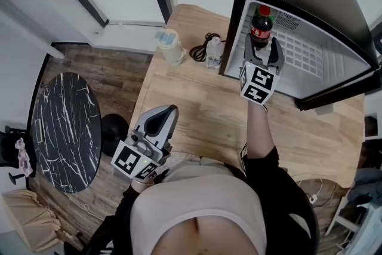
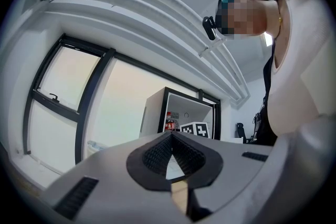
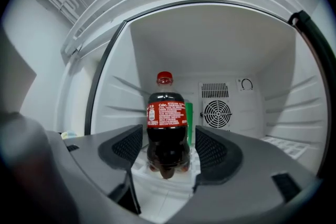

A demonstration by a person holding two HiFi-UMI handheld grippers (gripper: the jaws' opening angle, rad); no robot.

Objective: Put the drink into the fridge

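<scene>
A dark cola bottle with a red cap and red label stands upright inside the open white mini fridge. In the right gripper view the cola bottle rests on the fridge floor between my jaws, with a small gap on each side. My right gripper is open around its lower part. My left gripper hangs low by the person's hip, shut with nothing in it. From there the fridge and bottle show far off.
The fridge sits on a wooden counter. A pale jug, a black coiled cable and a small bottle stand left of the fridge. A green item is behind the cola. A round black marble table is at left.
</scene>
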